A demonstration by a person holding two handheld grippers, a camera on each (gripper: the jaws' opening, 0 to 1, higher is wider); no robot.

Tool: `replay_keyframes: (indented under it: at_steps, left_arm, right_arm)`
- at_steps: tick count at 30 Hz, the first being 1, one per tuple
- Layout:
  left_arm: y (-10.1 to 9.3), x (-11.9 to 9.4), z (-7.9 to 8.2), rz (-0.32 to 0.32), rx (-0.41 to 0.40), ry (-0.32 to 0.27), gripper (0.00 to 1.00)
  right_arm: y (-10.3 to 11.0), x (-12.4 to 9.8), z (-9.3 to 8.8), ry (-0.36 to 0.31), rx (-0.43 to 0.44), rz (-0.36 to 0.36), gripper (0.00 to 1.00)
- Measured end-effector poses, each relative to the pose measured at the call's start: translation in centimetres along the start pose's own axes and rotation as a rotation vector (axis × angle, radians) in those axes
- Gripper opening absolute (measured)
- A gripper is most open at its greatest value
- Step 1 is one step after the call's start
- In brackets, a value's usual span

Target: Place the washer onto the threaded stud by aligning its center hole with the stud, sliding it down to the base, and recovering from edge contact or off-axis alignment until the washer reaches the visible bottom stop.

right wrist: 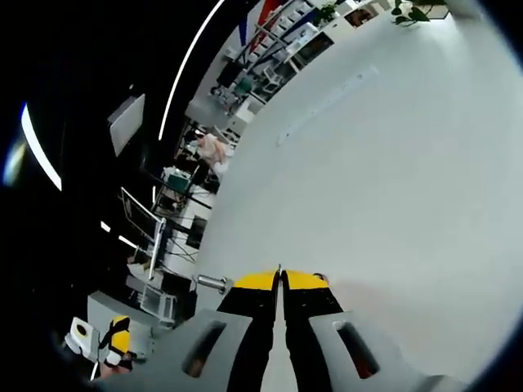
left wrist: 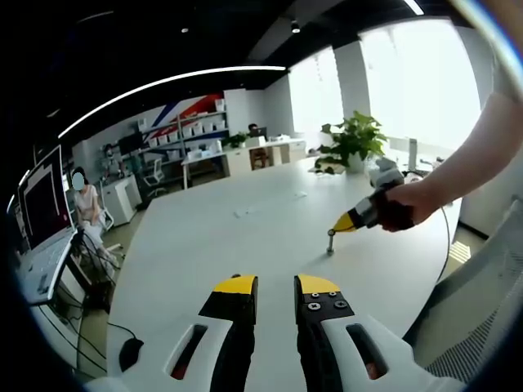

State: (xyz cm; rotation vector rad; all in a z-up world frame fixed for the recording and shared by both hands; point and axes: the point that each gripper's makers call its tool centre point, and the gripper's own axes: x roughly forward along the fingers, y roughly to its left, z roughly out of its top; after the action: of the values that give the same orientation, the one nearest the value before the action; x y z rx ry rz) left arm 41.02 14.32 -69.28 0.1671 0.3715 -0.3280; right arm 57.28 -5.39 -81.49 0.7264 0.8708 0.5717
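The threaded stud (left wrist: 330, 242) stands upright on the white table (left wrist: 212, 245), small and metallic. A hand holds my right gripper (left wrist: 347, 222) just above and to the right of it, yellow tips pointing down at the stud. In the right gripper view the stud (right wrist: 211, 282) lies close to the left of the right gripper (right wrist: 279, 278). Its jaws are pressed together on a thin edge-on sliver, the washer (right wrist: 279, 268). My left gripper (left wrist: 276, 286) hovers over the near table, open, nothing between its fingers. It also appears low on the left, the left gripper (right wrist: 114, 339).
A potted plant (left wrist: 355, 139) stands at the table's far end. A seated person (left wrist: 86, 204), a monitor (left wrist: 41, 204) and a mouse (left wrist: 129, 353) are off the left edge. A mesh chair (left wrist: 482, 302) is on the right. Papers (left wrist: 245, 212) lie mid-table.
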Motion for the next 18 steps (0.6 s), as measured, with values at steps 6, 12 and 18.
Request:
replay_keyframes:
  at_steps: [6, 12, 18]
  left_arm:
    - [0.0, 0.0, 0.0, -0.001, 0.0, 0.0, 0.16]
    - [-0.1, 0.0, 0.0, -0.002, 0.003, 0.002, 0.16]
    - [0.0, 0.0, 0.0, -0.001, 0.0, 0.002, 0.16]
  right_arm:
    - [-0.2, -0.2, 0.1, -0.006, 0.007, -0.006, 0.06]
    - [0.2, -0.1, 0.2, -0.006, -0.012, 0.001, 0.08]
    - [1.1, 0.1, 0.2, 0.001, -0.202, -0.027, 0.09]
